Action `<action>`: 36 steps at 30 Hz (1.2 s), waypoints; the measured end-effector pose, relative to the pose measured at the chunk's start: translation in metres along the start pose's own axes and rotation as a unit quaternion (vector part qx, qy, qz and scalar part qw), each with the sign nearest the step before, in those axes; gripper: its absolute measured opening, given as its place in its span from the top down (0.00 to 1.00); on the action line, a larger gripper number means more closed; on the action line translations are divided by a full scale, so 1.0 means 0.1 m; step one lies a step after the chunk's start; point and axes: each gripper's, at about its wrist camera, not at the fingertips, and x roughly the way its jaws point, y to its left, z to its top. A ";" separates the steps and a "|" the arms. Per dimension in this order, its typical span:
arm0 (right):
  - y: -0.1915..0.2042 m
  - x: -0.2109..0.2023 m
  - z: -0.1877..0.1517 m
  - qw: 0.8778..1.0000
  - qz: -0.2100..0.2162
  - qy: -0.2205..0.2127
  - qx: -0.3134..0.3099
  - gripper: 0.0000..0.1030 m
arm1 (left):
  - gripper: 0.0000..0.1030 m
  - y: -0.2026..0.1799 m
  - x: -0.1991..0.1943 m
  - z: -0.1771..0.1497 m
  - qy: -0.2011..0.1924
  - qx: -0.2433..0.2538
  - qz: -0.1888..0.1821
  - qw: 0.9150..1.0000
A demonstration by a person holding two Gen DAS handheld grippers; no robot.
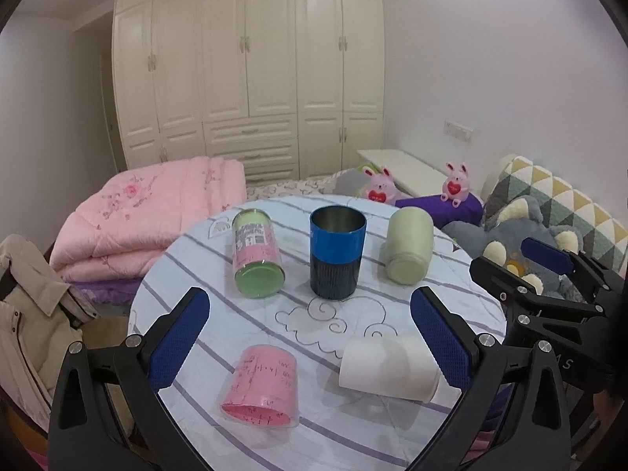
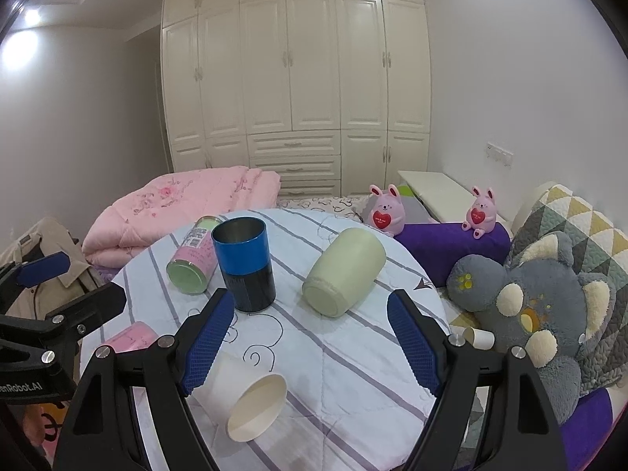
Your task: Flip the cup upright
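A cream wardrobe [image 1: 251, 66] fills the far wall behind a bed with a pink quilt [image 1: 157, 212].

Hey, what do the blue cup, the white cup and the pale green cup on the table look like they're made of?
Blue cup: likely stainless steel, going by its grey reflective inside; the outside is glossy blue above and dark ribbed below.
White cup: probably paper, with a thin wall, matte white surface and rolled rim.
Pale green cup: matte and opaque, maybe ceramic or plastic; the look leaves it open.
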 end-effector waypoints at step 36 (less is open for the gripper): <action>0.02 -0.24 0.04 0.997 -0.017 -0.070 -0.015 0.21 | 0.00 -0.05 -0.17 0.00 -0.081 0.009 -0.003 0.997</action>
